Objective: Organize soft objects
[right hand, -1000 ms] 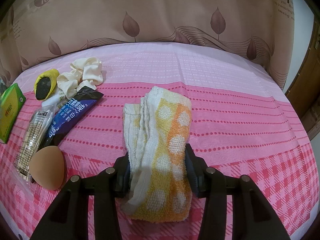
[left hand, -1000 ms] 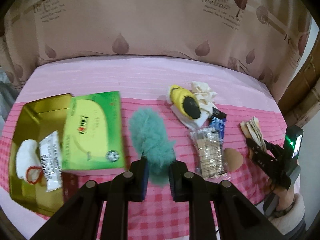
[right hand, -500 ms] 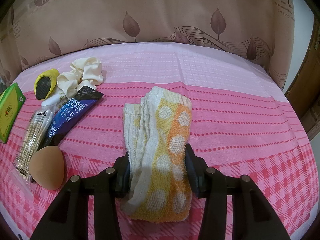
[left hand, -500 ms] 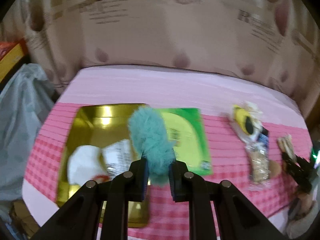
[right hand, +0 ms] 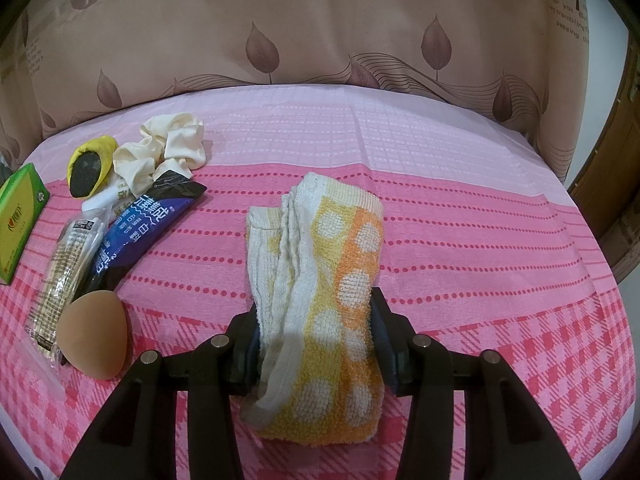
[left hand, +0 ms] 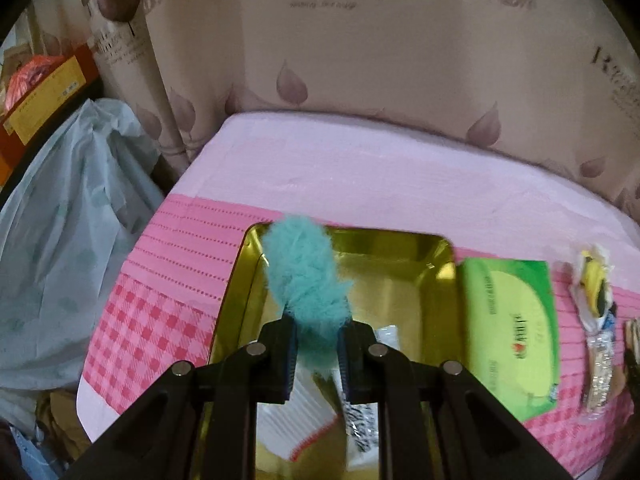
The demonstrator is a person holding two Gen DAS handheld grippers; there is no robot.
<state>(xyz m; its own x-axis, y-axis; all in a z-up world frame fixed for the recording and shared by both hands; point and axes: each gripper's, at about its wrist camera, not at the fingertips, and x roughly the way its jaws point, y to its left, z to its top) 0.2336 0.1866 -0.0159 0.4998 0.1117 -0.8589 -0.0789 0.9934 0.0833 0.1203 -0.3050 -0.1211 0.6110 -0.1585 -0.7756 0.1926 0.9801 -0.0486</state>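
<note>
Holding: we grip a teal fluffy scrunchie point(left hand: 306, 276) in our left gripper point(left hand: 316, 354), jaws clamped on its lower end so the fluff stands up ahead of the fingers.
Left gripper position: we hover over the gold metal tray point(left hand: 400, 276), with the scrunchie in front of the tray's far left corner; we cannot tell whether it touches the tray.
Tray contents: we see a white soft item with a red edge point(left hand: 298, 420) and a silvery sachet point(left hand: 360, 424) lying in the near part, partly hidden by our fingers.
Beside the tray: a green tissue pack point(left hand: 510, 332) sits just to its right, touching or nearly touching the rim.
Right gripper: our right gripper point(right hand: 316, 344) is closed on a folded yellow, orange and white dotted towel point(right hand: 324, 280), the jaws pressing both of its long sides.
Towel position: it lies lengthwise on the pink checked tablecloth point(right hand: 500, 240), far end pointing away from us, near end spilling past the jaws.
Left of the towel: a tan makeup sponge point(right hand: 94, 334), a clear packet of wooden sticks point(right hand: 60, 280) and a dark blue sachet point(right hand: 136, 236) lie close together.
Farther back: a cream scrunchie point(right hand: 168, 148) sits just beside a yellow and black soft item point(right hand: 90, 166).
Surroundings: a beige leaf-print curtain point(right hand: 320, 28) hangs behind the table; a pale plastic bag point(left hand: 64, 240) sits off its left edge.
</note>
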